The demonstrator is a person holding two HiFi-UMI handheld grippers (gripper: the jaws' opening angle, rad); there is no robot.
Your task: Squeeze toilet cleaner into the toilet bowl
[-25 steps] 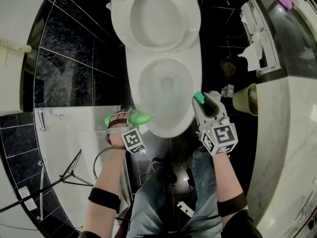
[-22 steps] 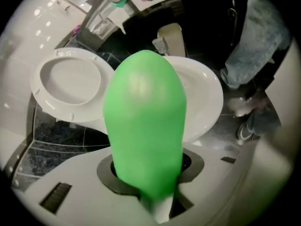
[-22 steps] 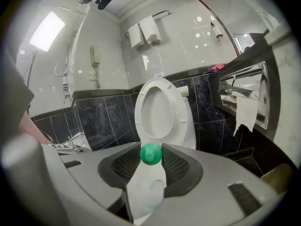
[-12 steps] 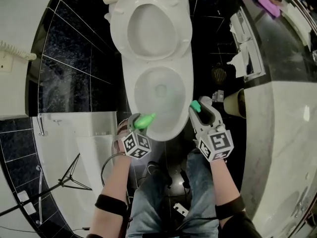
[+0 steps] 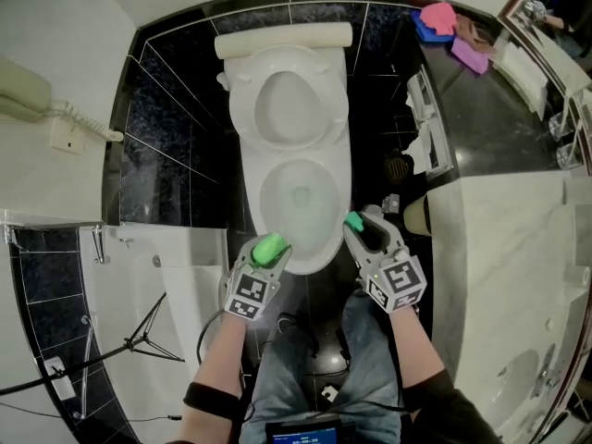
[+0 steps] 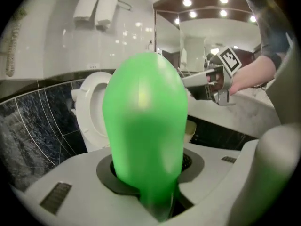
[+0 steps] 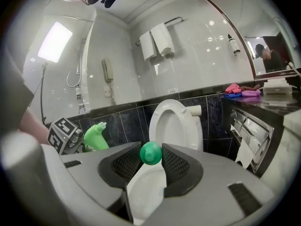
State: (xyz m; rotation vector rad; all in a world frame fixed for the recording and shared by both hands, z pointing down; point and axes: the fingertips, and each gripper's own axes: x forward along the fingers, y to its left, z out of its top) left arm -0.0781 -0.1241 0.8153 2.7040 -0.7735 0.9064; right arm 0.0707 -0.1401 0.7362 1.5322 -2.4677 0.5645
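While I watch the feeds from my desk, the left gripper (image 5: 265, 258) sits over the near-left edge of the toilet bowl (image 5: 298, 202), and its jaws are partly closed round the body of the green toilet cleaner bottle (image 6: 143, 121), pressing it on both sides. In the left gripper view the bottle fills the middle of the frame. In the right gripper view I see it standing roughly upright in that grip, with its pale nozzle uncovered and pointing up. The right gripper (image 5: 359, 228) hangs by the near-right edge of the bowl, its jaws drawn in to a narrow gap and pinching the small round green cap (image 7: 151, 153) between the dark pads. The two grippers are apart, one on each side of the bowl's near end, and both are clear of the porcelain as far as I can tell. The toilet's seat and lid (image 5: 289, 104) stand raised at the far end, against the black tiled wall. To the right of the toilet I see paper holders (image 5: 427, 132) on the side of a marble counter, with coloured cloths (image 5: 444, 21) lying at its far corner. A wall phone (image 5: 28, 95) hangs on the left, and the person's jeans (image 5: 296, 377) fill the near edge of the head view.
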